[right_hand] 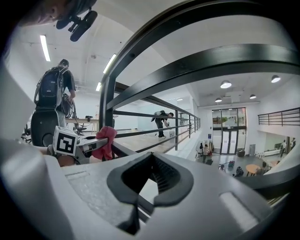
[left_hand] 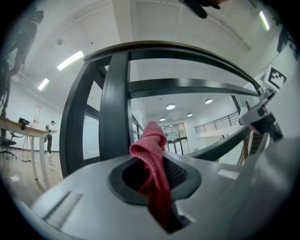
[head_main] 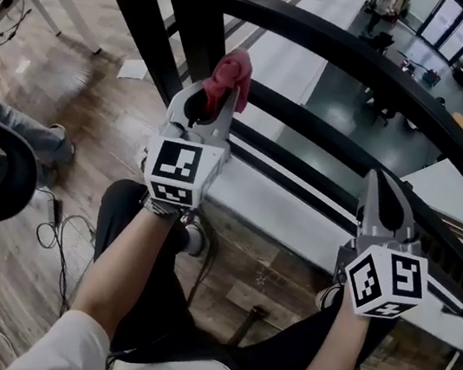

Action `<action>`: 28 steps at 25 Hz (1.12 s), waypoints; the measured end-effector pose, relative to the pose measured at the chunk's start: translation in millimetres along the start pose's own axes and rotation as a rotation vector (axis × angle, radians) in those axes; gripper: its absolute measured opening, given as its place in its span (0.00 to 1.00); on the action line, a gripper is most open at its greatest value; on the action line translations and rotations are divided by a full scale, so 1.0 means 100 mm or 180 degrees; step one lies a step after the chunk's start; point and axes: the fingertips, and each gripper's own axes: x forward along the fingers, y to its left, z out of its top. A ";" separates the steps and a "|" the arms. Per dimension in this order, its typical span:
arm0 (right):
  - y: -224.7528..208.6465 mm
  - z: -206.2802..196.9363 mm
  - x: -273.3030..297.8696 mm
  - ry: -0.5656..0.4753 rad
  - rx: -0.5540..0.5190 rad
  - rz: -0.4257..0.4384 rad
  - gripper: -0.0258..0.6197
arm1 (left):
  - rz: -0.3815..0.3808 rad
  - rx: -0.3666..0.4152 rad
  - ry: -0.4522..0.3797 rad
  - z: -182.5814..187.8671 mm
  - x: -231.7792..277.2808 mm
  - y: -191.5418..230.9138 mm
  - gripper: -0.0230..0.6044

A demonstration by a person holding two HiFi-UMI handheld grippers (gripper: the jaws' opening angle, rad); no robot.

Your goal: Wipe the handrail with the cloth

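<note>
While my left gripper (head_main: pixel 218 98) is clamped on the red cloth (head_main: pixel 232 74), the bunched fabric sticks up past its jaws, close beside the black upright post (head_main: pixel 155 9) and below the curved top handrail (head_main: pixel 350 55). I cannot tell whether it touches the metal. My right gripper (head_main: pixel 382 186) is closed with nothing in it, held low near the lower rails (head_main: pixel 311 127), well apart from the cloth.

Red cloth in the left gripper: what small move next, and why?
Probably lift the left gripper until the red woven cloth presses the curved black metal handrail: the jaws pinch the cloth, but it sits short of the rail, apparently touching nothing.
</note>
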 end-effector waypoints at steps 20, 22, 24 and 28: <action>0.00 0.17 0.05 -0.0120 -0.0064 0.0103 0.04 | 0.0102 0.0263 0.0150 0.08 0.09 -0.23 0.14; -0.02 0.18 0.02 -0.0115 -0.0063 0.0121 0.04 | 0.0040 0.0242 0.0155 0.08 0.09 -0.27 0.14; -0.06 0.19 0.00 -0.0115 -0.0067 0.0129 0.04 | -0.0001 0.0146 0.0134 0.08 0.09 -0.31 0.14; -0.14 0.18 -0.05 -0.0100 -0.0053 0.0157 0.04 | -0.0022 0.0067 0.0161 0.11 0.10 -0.43 0.14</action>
